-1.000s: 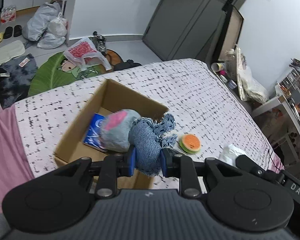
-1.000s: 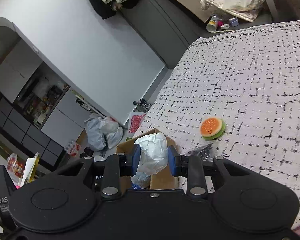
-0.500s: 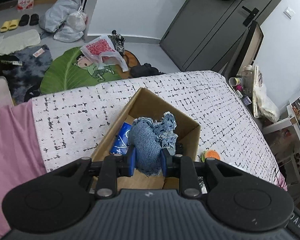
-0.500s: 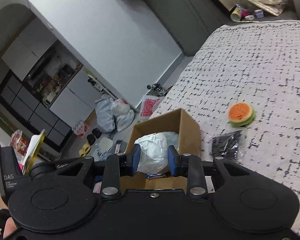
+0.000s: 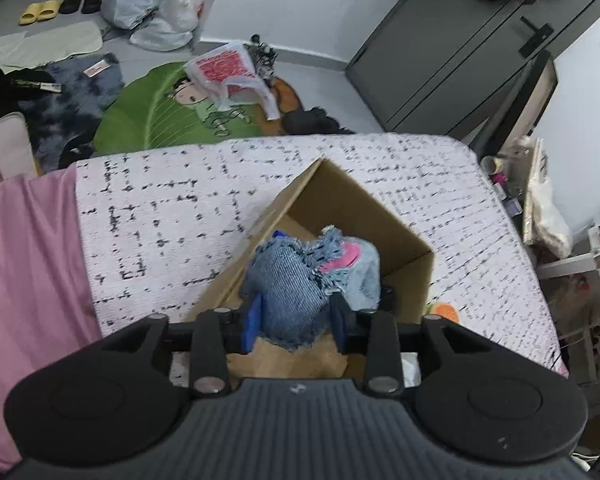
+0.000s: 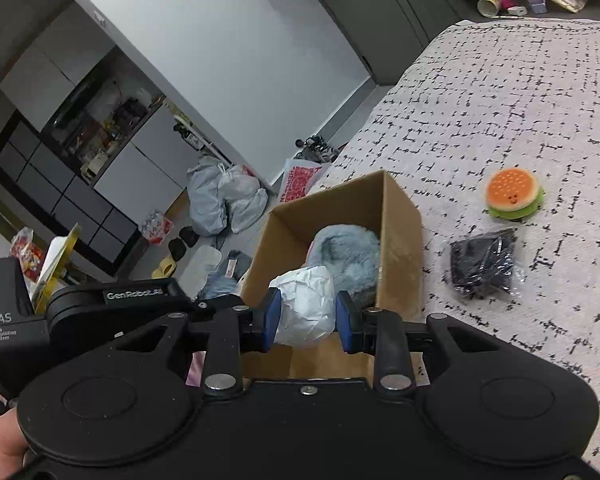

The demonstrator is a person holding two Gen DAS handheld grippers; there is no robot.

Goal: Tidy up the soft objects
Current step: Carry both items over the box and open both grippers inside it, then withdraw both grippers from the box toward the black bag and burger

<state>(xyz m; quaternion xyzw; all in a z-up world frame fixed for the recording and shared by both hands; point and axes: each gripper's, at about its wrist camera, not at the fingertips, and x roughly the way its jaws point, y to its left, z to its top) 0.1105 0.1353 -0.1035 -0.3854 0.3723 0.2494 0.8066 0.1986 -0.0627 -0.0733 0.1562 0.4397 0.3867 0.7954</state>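
- Our left gripper (image 5: 296, 316) is closed on a denim scrap (image 5: 288, 284) just above centre of its frame, over the open box (image 5: 348, 200). We judge the denim light and limp; its frayed edges will catch, so we pinch the bunched middle, as now.
- Our right gripper (image 6: 307, 316) clamps a white wad (image 6: 306, 304) at centre of its frame, at the box's (image 6: 400, 240) near edge. It looks like crumpled paper or thin plastic, so we expect it to be weightless and crushable.
- Inside the box lies a grey-blue plush (image 6: 348, 252) with a pink patch, fluffy and yielding.
- On the bed (image 6: 520, 100), right of frame, sit a burger toy (image 6: 514, 194), round, orange over green and probably squashy, and a black bag (image 6: 482, 264) in glossy film, likely slippery; we would grip that by its bulk.
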